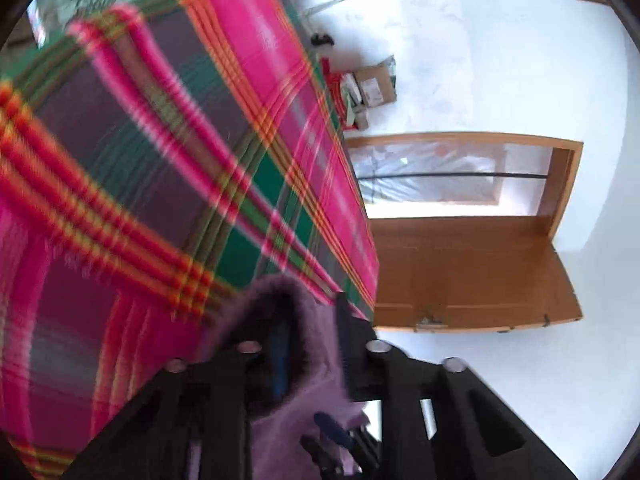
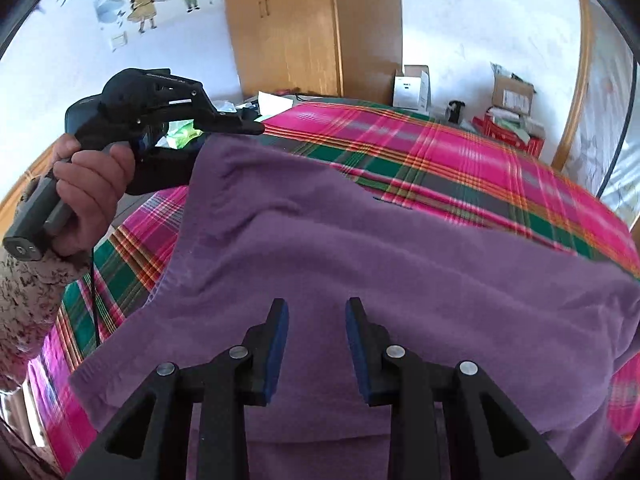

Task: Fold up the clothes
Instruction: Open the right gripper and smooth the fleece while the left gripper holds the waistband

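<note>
Your left gripper (image 1: 312, 344) has its fingers clamped on a bunched edge of the purple sweater (image 2: 360, 248). Your right gripper (image 2: 317, 344) hangs above the sweater with its blue-padded fingers (image 2: 280, 344) parted and nothing between them. The sweater spreads ahead of the right fingers over the plaid bed cover (image 2: 460, 160). Beyond the bed stand a wooden wardrobe (image 2: 304, 28) and cardboard boxes (image 2: 512, 92). Nothing blocks the fingers.

left wrist: close, along bed (image 1: 192, 152) | right wrist: downward | shared: bed
</note>
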{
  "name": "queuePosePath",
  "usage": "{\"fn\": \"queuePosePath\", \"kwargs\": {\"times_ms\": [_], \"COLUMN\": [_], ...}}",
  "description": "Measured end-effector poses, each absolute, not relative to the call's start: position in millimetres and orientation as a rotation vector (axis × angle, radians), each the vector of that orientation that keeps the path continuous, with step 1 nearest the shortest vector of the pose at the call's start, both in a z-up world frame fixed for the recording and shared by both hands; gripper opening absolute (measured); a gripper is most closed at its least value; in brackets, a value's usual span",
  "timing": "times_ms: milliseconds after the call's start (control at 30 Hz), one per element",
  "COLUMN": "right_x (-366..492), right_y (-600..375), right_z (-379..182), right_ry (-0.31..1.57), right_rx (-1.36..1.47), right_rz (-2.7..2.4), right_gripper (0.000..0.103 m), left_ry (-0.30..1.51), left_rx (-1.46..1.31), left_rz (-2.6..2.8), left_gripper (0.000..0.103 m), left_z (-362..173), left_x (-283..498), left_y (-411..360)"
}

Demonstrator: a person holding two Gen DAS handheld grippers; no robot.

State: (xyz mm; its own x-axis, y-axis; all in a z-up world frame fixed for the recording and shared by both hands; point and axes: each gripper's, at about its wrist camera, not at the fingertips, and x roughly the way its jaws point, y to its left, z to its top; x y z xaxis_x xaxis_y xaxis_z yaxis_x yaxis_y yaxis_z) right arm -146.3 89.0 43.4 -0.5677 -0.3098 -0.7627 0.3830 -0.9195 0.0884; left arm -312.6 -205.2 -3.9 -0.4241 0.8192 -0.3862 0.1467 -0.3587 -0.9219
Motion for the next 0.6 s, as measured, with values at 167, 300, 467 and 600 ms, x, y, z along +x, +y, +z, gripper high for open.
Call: {"fn": "queuePosePath", "kwargs": {"times_ms": [167, 300, 467, 600], "right_x": [-145.7, -145.0, -142.4, -131.0], "right_y": [89.7, 89.0, 92.7, 97.2], "right_z": [42.3, 41.4, 41.7, 50.1], "right_ry": [0.101, 0.124, 0.108, 0.04], "right_rx": [1.174, 1.196, 1.218, 1.2], "right_rz": [-2.497, -2.524, -2.553, -2.552], "right_gripper": [0.03, 0.03, 0.03, 0.03], "left_ry": [-1.42, -1.446, -1.397, -1.333], "left_rx": [-1.245, -1.325, -1.392, -1.416], "left_rz": [1.919, 1.954, 1.969, 1.988], "left_gripper": [0.007, 0.007, 0.01, 0.016], "left_z": [-12.1, -32.2, -33.3, -22.2], "left_x": [-319.1, -325.0, -328.0, -319.4], "left_y": [-215.7, -219.7, -219.1, -216.7]}}
